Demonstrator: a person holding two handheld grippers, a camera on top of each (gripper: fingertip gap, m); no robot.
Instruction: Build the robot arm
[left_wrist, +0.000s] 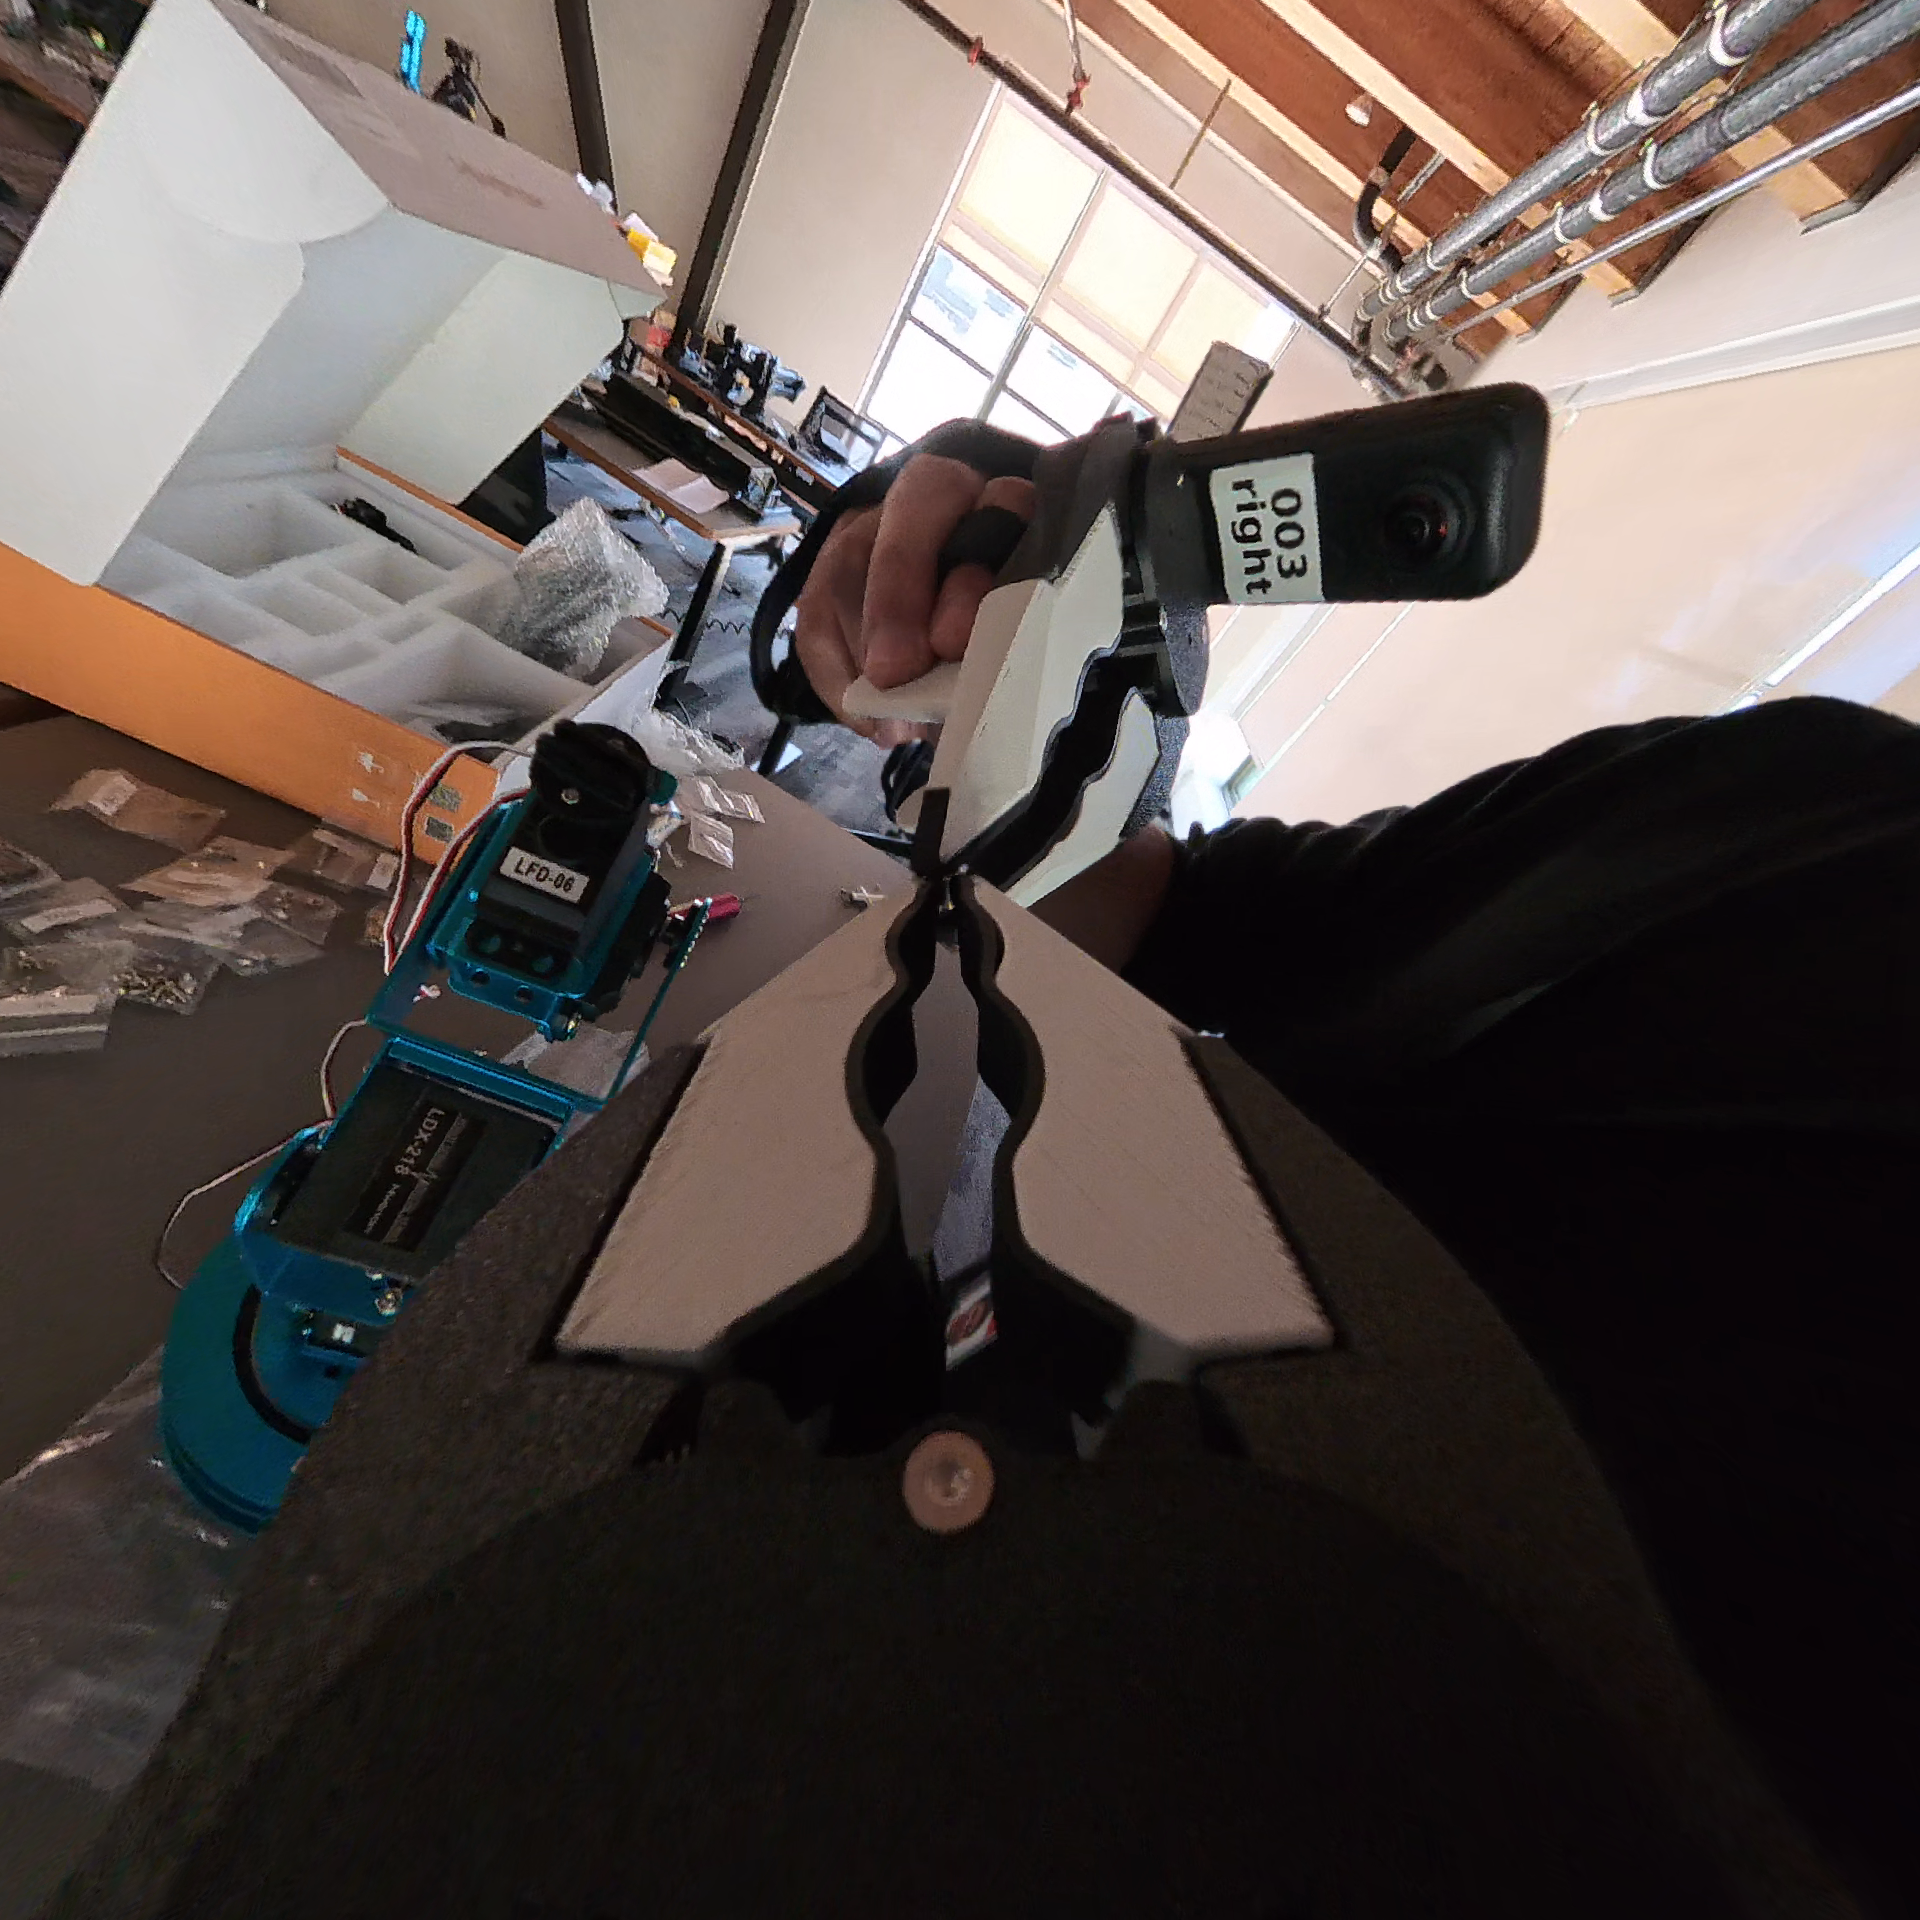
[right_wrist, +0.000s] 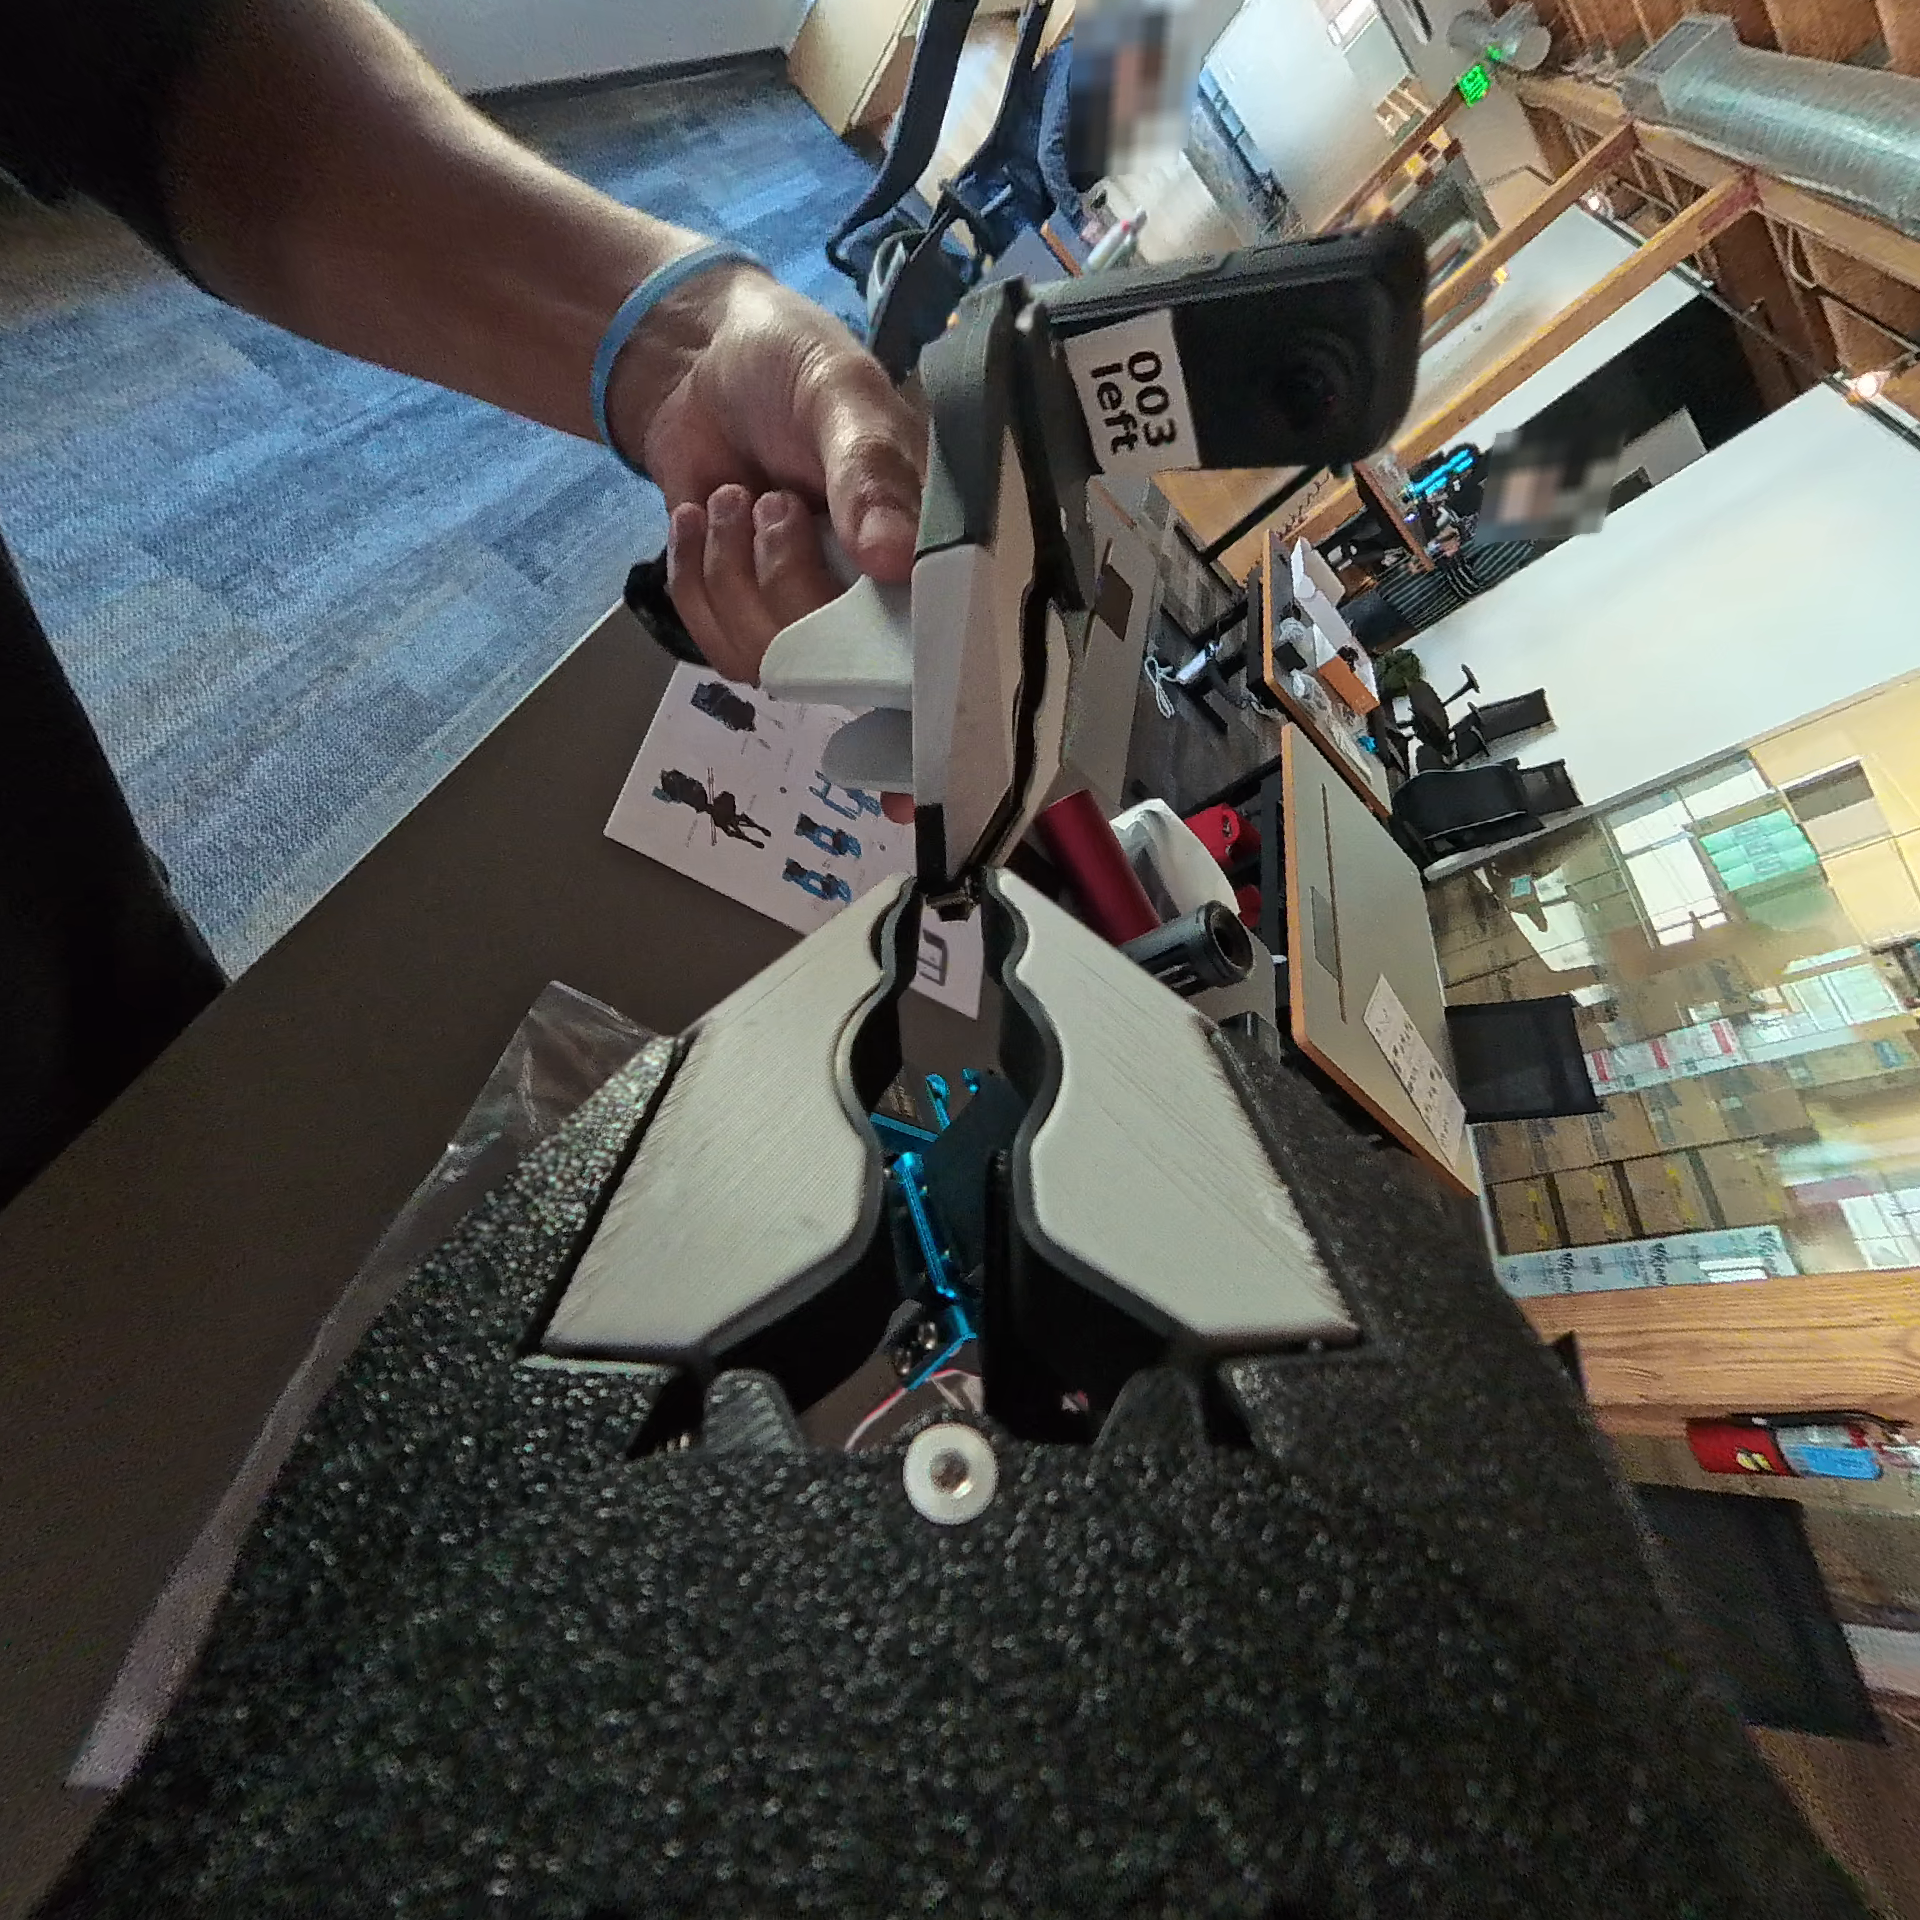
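While tip to tip, blue servo assembly (left_wrist: 499, 997) beside left gripper (left_wrist: 948, 896).

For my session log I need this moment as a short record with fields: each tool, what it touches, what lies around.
left tool: tips pinched on a small black part
right tool: tip to tip with the left tool; grip on the part unclear
height: both held above the brown table
nearest item: blue servo assembly, on the table beside the left tool
also on table: small parts bags, picture instruction sheet
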